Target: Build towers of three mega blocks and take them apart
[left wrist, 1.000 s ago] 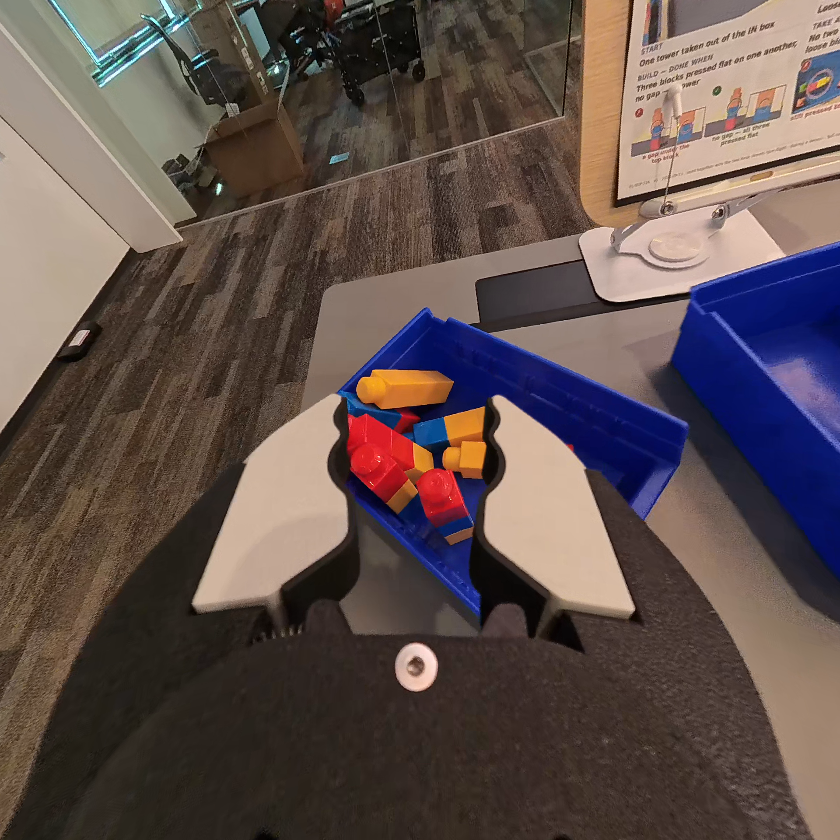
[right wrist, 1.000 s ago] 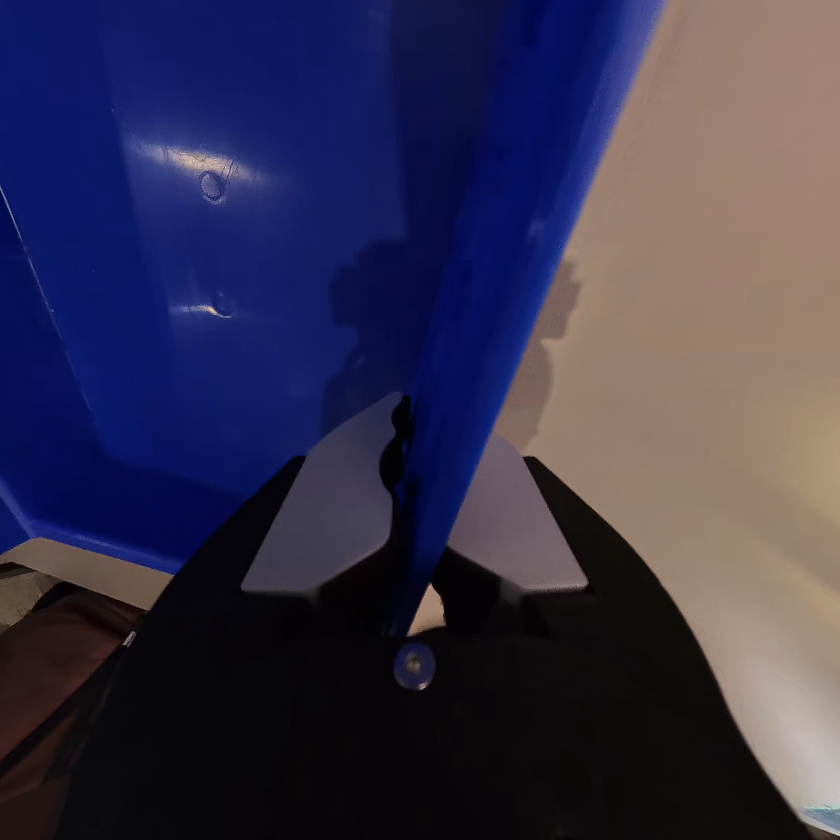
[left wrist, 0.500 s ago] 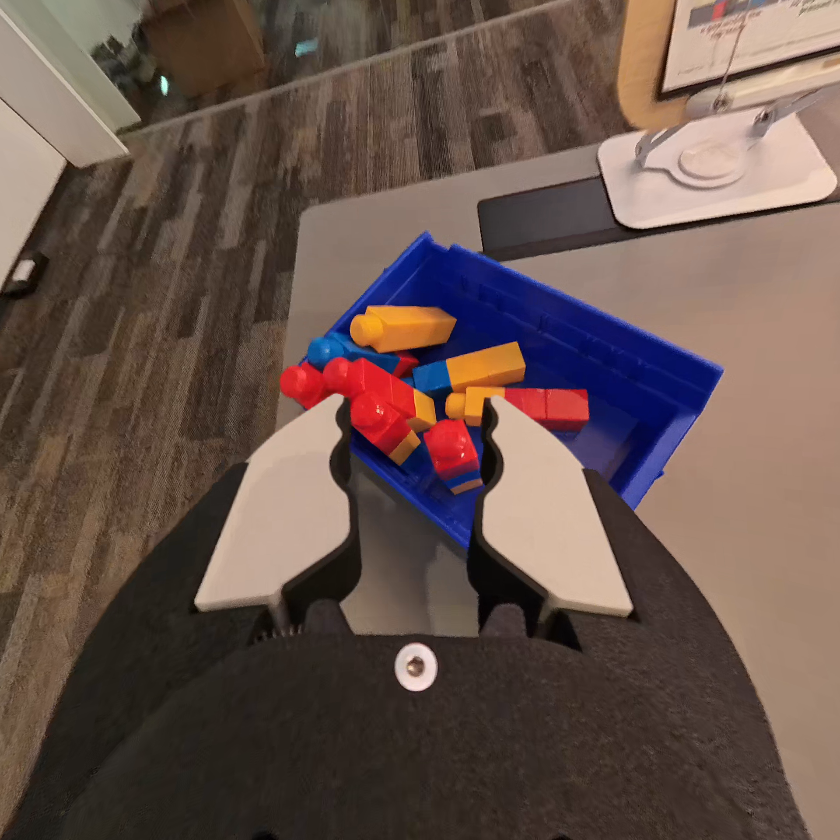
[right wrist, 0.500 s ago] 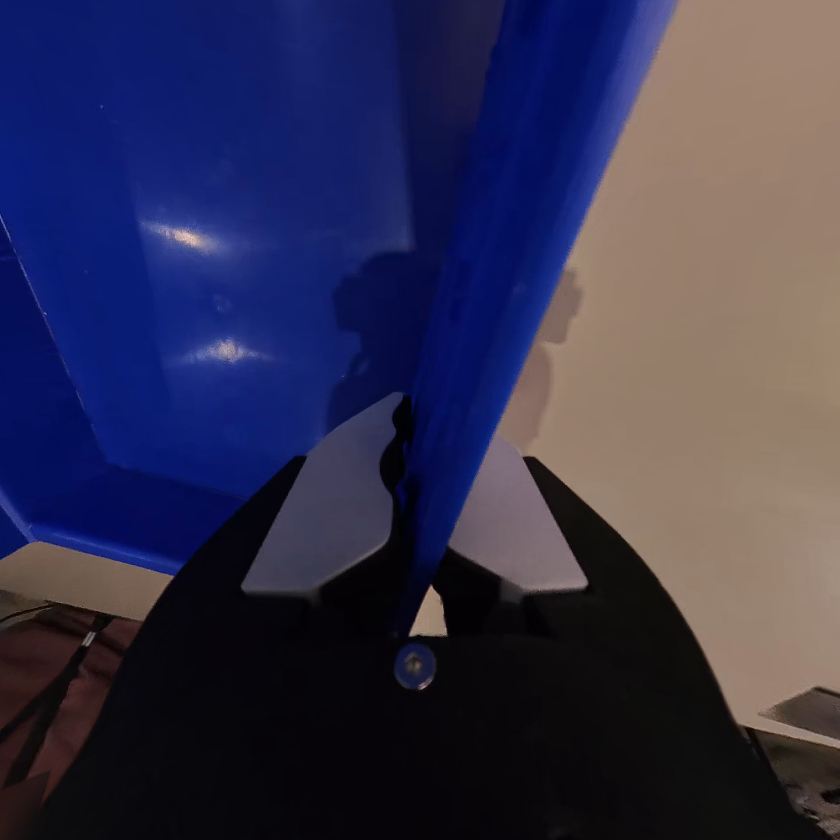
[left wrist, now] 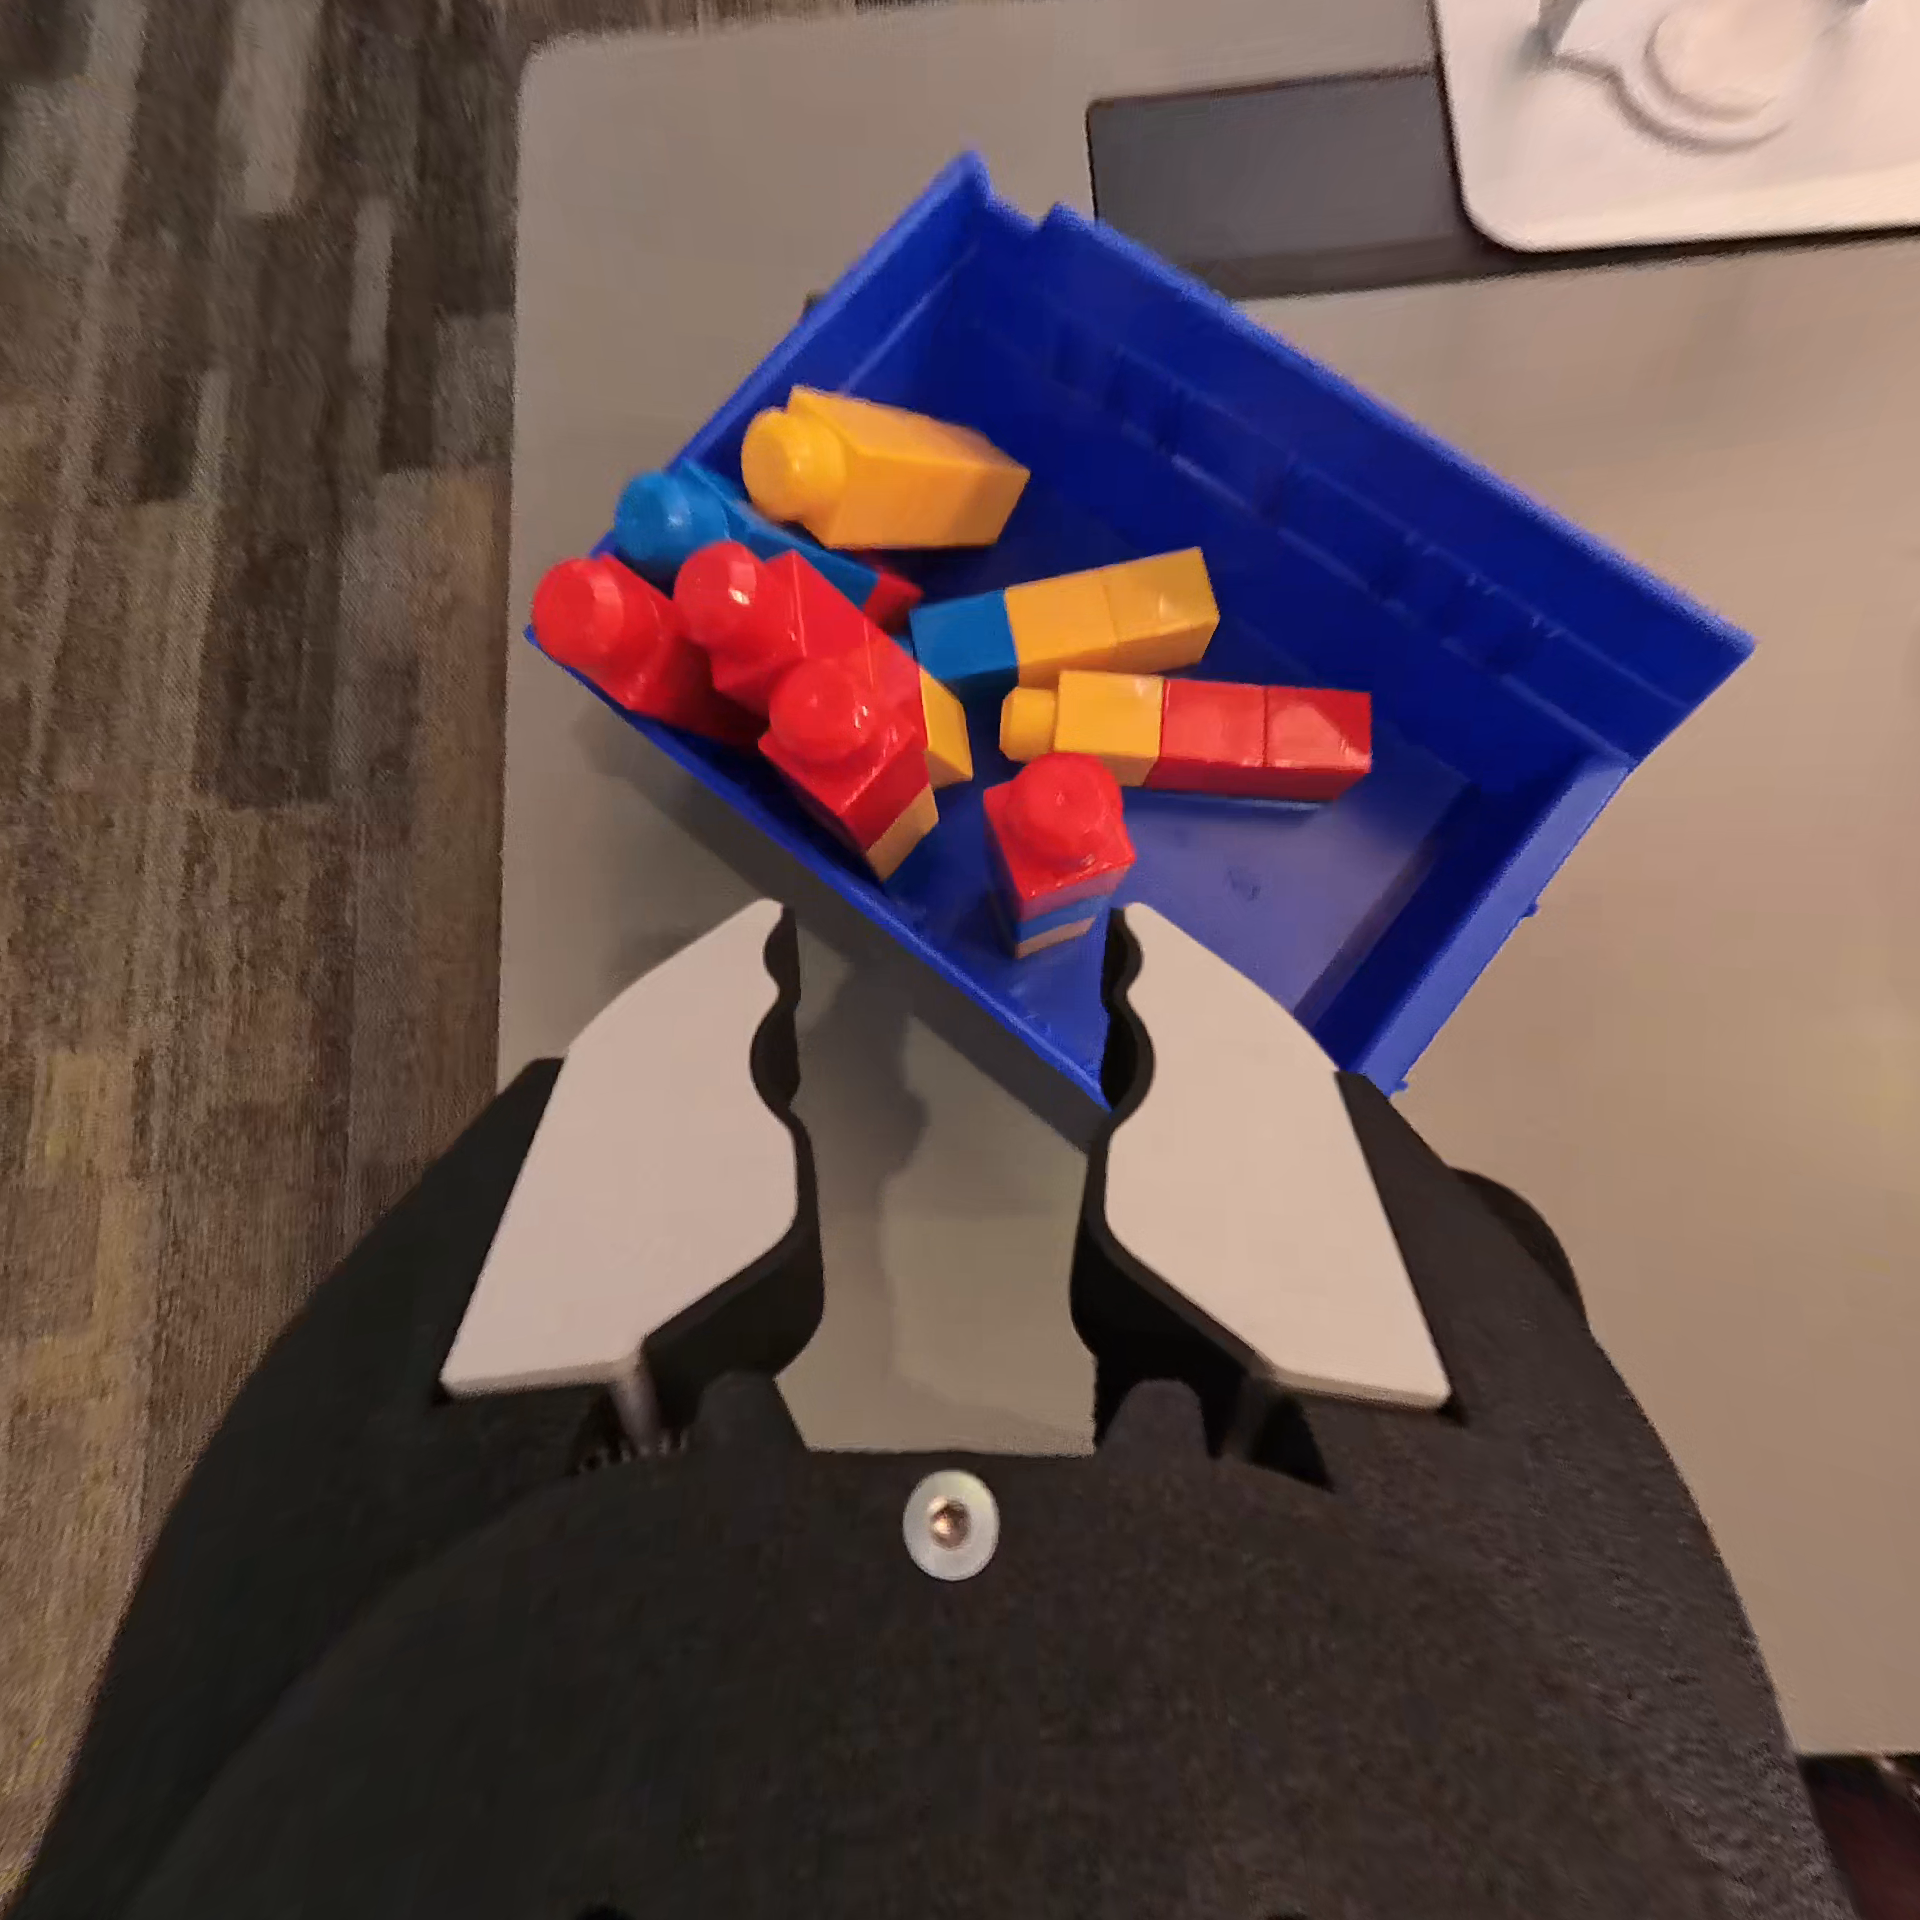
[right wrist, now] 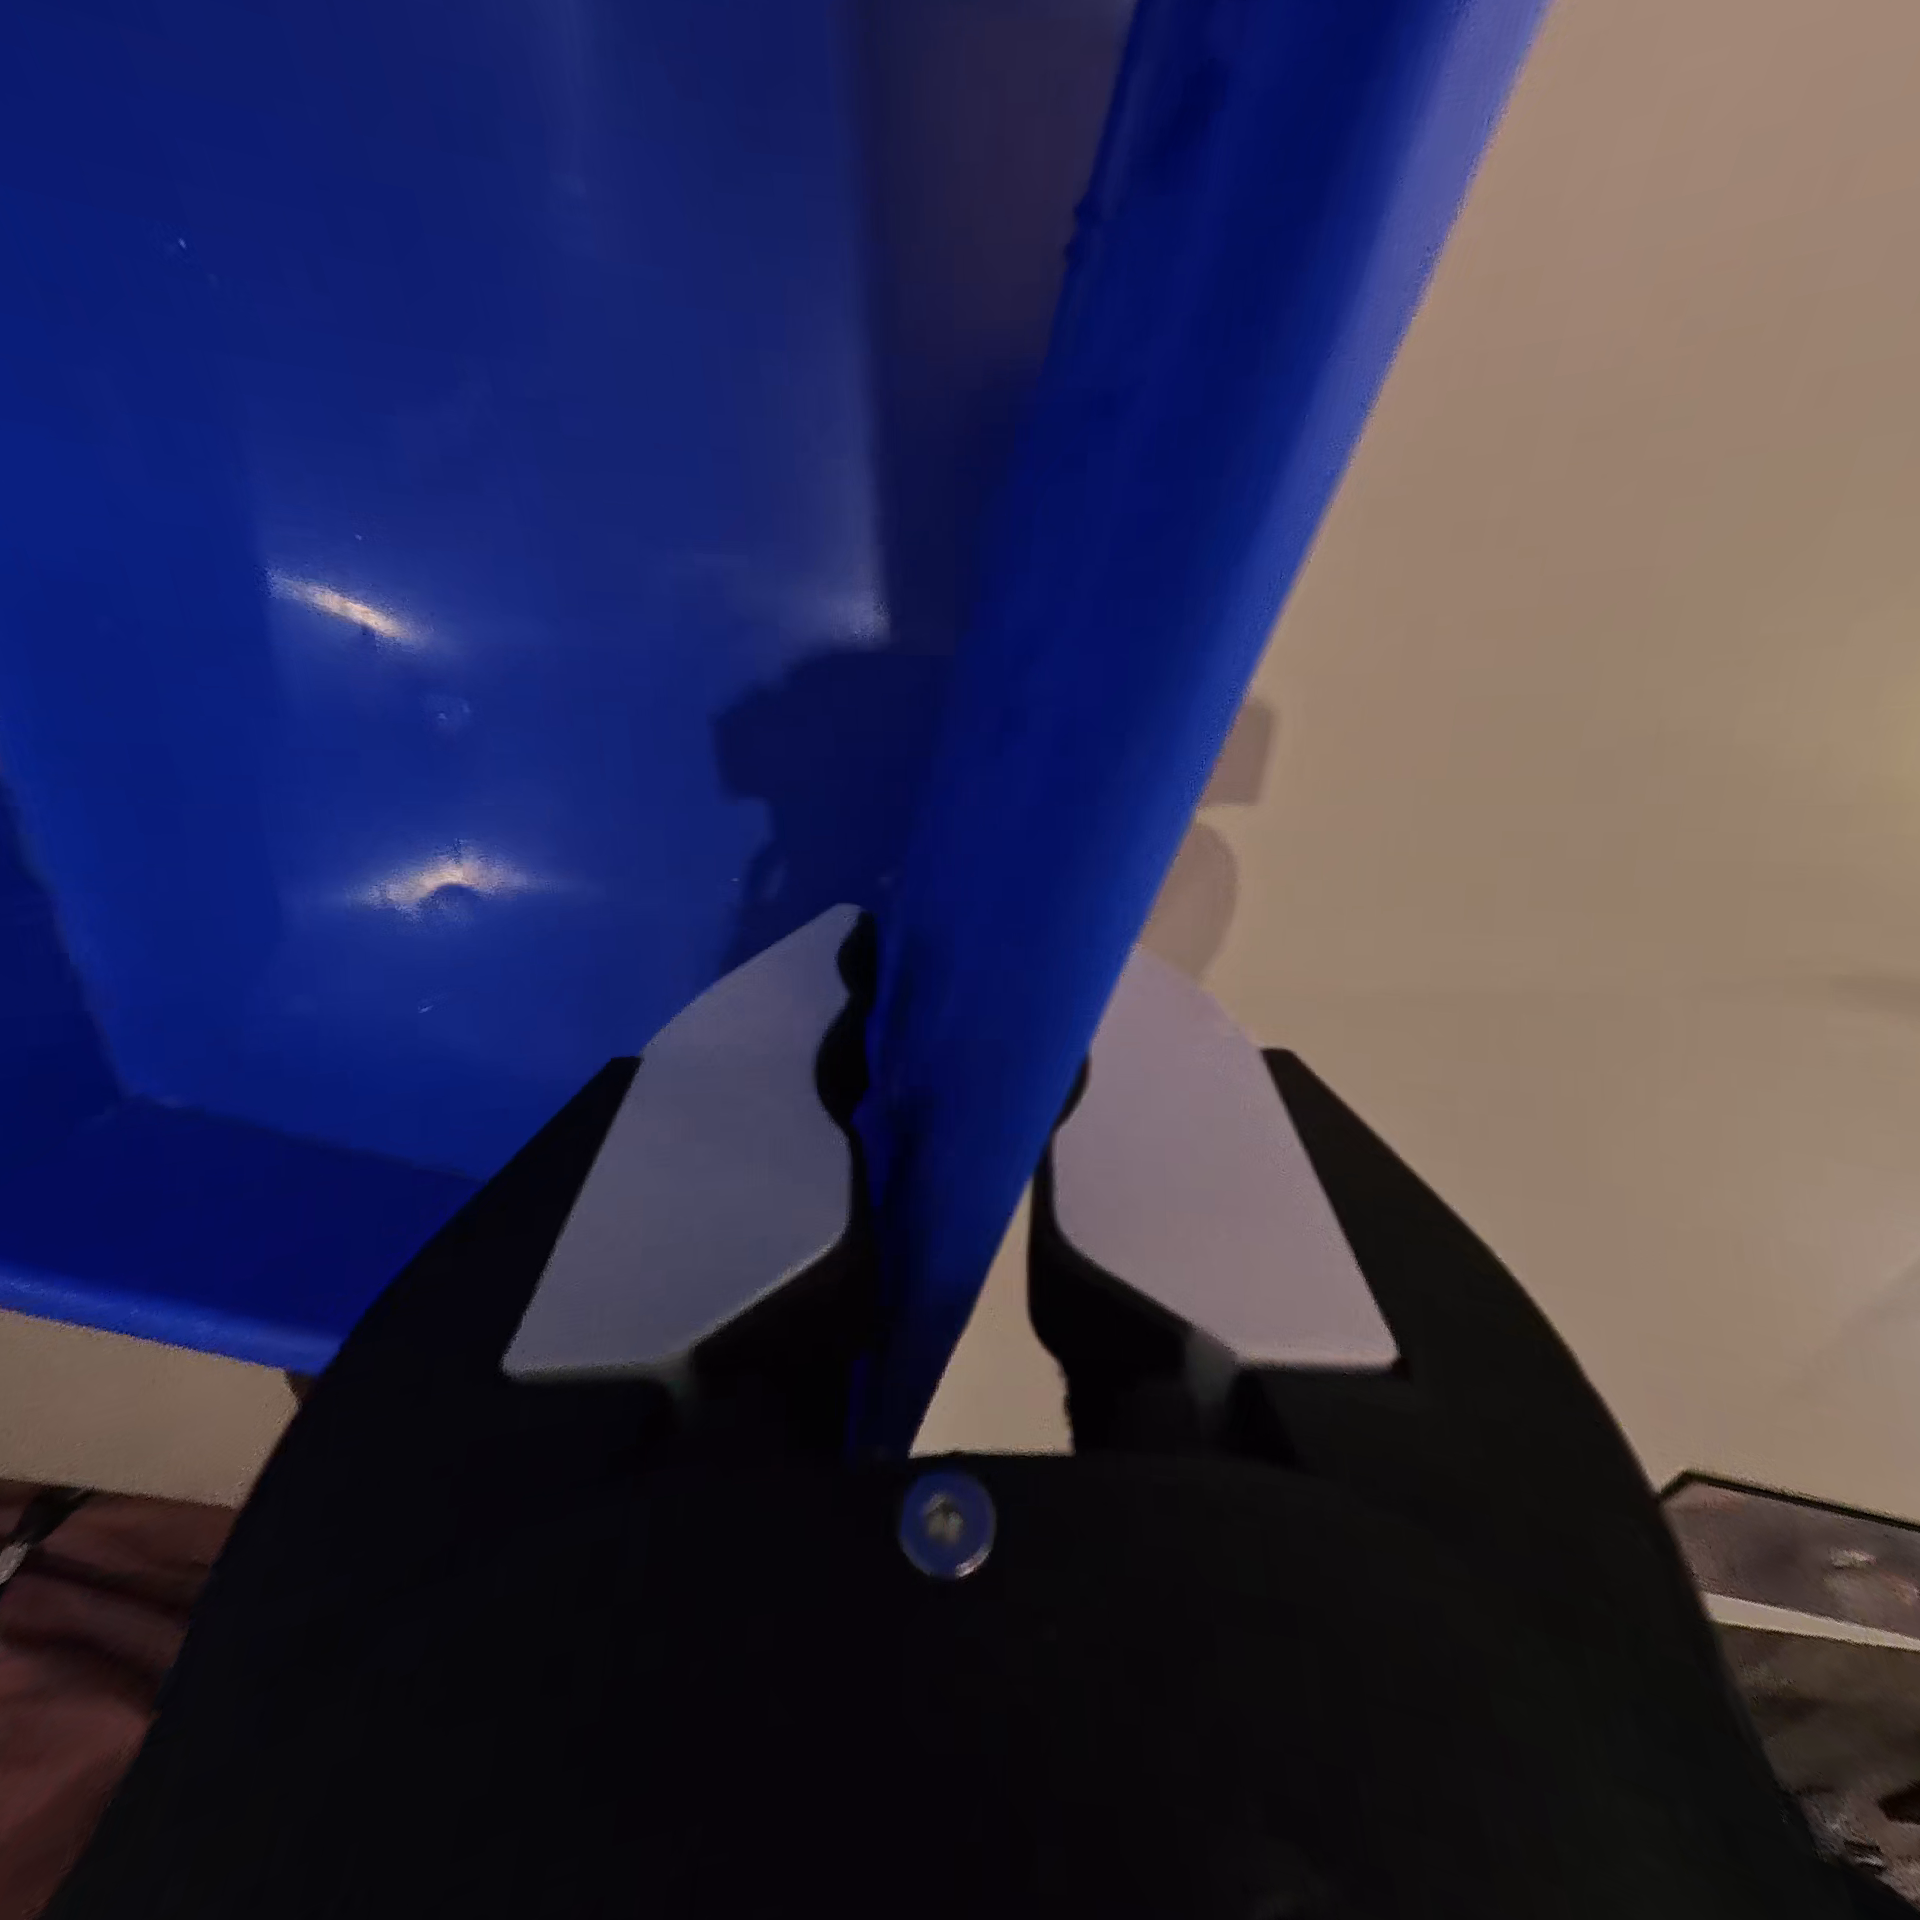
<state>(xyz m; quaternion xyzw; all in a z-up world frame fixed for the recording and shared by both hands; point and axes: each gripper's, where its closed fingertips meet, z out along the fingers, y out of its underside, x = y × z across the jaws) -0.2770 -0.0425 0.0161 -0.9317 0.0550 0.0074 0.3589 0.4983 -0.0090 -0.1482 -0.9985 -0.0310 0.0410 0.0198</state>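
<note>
Left view overhead; right close against bin (right wrist: 520, 416)

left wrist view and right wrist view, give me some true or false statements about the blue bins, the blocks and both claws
1. The blue plastic bin on the grey table holds stacked red, yellow and blue blocks. True.
2. The left claw is clamped on a red block. False: its fingers stand apart with nothing between them, above the bin's near corner.
3. One red-topped block tower stands upright in the bin. True.
4. The right claw grips the wall of a blue plastic bin. True: one finger sits on each side of the wall.
5. The bin in the right wrist view is full of blocks. False: none show in its visible interior.
</note>
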